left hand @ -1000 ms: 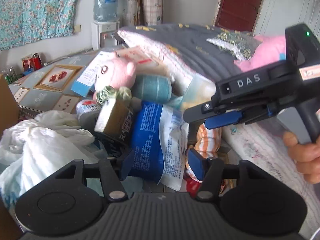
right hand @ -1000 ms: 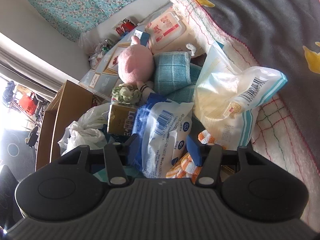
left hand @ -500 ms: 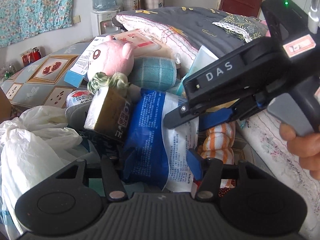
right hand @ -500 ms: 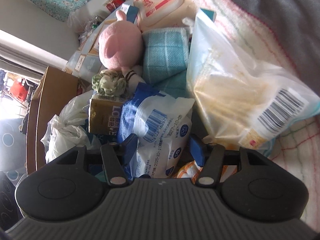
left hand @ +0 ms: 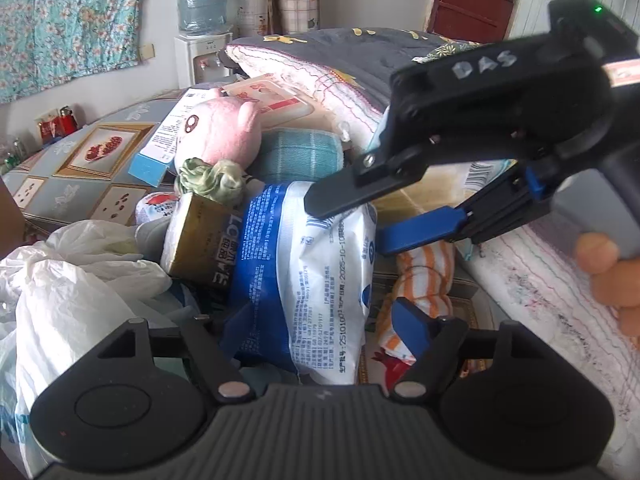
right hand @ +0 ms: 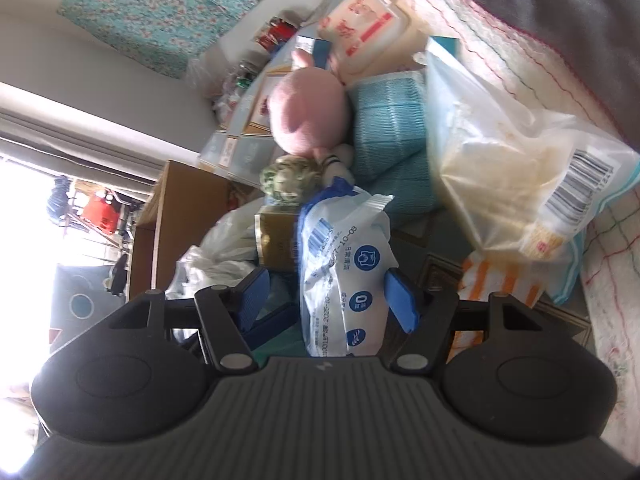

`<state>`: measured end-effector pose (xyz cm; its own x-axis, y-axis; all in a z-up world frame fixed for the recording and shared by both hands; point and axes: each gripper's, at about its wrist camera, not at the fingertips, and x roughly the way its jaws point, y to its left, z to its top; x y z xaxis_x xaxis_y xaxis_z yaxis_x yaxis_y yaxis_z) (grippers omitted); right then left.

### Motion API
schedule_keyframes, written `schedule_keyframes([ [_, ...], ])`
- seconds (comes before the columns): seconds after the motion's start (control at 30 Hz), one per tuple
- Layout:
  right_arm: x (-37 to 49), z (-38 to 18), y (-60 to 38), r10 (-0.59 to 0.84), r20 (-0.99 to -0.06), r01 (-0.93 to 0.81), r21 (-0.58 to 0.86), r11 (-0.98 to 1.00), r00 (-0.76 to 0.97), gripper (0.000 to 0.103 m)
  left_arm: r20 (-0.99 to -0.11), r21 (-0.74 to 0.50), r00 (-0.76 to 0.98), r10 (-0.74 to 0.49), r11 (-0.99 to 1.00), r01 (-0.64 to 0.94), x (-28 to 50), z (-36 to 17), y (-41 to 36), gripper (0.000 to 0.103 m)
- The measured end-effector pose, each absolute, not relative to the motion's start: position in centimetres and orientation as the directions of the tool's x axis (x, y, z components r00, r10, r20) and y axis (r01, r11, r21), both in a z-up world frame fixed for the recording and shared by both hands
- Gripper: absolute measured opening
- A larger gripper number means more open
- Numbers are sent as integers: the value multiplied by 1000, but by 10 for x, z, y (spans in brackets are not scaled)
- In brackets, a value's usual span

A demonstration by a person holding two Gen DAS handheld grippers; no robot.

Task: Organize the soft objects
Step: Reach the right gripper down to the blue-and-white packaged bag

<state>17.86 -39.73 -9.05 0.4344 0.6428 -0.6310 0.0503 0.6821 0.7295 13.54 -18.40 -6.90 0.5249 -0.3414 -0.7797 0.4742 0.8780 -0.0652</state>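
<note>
Blue-white pack (left hand: 316, 272) between both grippers' just-widened, released jaws, hand (left hand: 612, 276) only in left view

The left wrist view looks steeply down from close above the blue-and-white packet (left hand: 304, 280), facing the bed beyond it; the right wrist view, rolled sideways, sits nearer the same packet (right hand: 344, 276); both share the pink plush (left hand: 224, 132) behind it.

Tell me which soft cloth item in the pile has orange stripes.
The folded towel at the pile's near right edge; the rolled towel beside the plush is teal checked.
</note>
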Motion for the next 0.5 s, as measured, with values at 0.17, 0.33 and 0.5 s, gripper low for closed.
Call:
schedule_keyframes([
  [0.17,177,-82,-385,723,-543,-1,799,601,427,63,-781,-20,548,-301,887,461,139,-70,-191,77],
  [0.33,181,-74,-379,669,-571,-8,757,653,476,63,-779,39,573,-254,893,448,146,-73,-201,73],
  [0.5,179,-74,-394,520,-686,60,631,774,509,64,-793,33,553,-256,888,458,148,-81,-197,74],
])
